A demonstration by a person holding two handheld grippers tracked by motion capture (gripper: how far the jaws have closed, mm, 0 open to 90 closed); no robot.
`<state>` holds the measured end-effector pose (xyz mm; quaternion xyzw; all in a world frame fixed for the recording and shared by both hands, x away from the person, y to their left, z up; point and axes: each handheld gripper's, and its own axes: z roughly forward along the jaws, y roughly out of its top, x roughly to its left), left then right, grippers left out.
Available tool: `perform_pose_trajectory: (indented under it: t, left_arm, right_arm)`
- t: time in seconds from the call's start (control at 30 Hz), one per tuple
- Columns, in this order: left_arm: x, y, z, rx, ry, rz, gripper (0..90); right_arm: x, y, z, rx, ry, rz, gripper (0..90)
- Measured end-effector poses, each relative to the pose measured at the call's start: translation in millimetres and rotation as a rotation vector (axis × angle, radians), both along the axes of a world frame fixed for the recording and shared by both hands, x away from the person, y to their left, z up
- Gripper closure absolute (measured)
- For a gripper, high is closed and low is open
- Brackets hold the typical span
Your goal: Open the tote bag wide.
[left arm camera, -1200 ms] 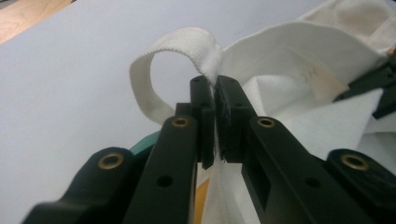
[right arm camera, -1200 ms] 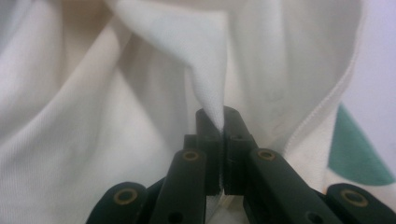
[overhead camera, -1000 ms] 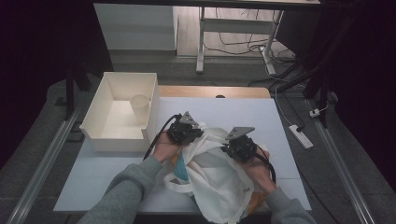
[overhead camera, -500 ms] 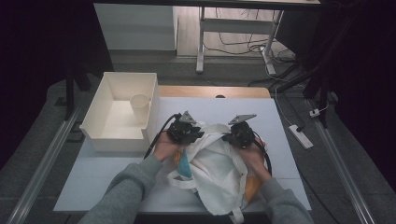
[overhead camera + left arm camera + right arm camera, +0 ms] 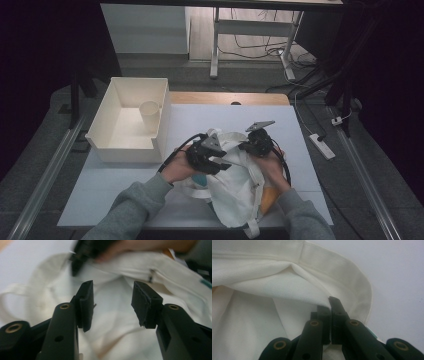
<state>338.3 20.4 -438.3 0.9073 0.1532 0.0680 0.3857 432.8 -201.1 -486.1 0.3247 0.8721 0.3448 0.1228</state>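
Cream cloth tote bag lies crumpled on the white table, near edge, centre-right. Woven canvas, soft folds, stitched hem band along the mouth. One strap loops out on the near-left side of the bag, another hangs off the near edge.

Left gripper: jaws spread apart, nothing between the pads, bag fabric lying beyond the gap. In the high view it sits on the left part of the bag, grey three-cornered plate on top, black cable curling off to the left.

Right gripper: jaws pressed together, with the folded bag fabric and hem right at the tips. Looks pinched on the cloth at the bag's mouth. In the high view it sits at the bag's far-right corner.

Something teal peeks out under the bag's left side, and something orange under its right side. Can't tell what either is.

Far-left on the table: white rectangular bin, open top, rigid straight walls. Pale cup stands upright inside it, at the far-right corner.

Person wears grey sleeves. Bare wooden strip along the table's far edge.
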Motion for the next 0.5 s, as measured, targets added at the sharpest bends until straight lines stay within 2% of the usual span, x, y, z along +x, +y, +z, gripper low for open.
perform_pose_trajectory:
  t: [0.1, 0.2, 0.4, 0.5]
  left_arm:
    - [-0.1, -6.0, -8.5, 0.015, 0.043, -0.034, 51.9]
    - [0.6, -10.3, -15.1, 0.034, 0.063, -0.084, 52.2]
    - [-4.2, -20.7, -21.4, 0.063, 0.092, -0.172, 52.2]
    - [-7.6, -24.7, -24.0, 0.088, 0.093, -0.202, 52.2]
  right_arm:
    - [0.5, -1.1, 0.7, -0.002, -0.005, 0.001, 88.5]
    - [2.3, -3.5, 3.1, -0.012, -0.024, -0.013, 88.6]
    - [10.6, -10.6, 4.3, -0.004, -0.021, -0.033, 88.5]
    - [14.2, -13.7, 4.0, 0.001, -0.021, -0.044, 88.5]
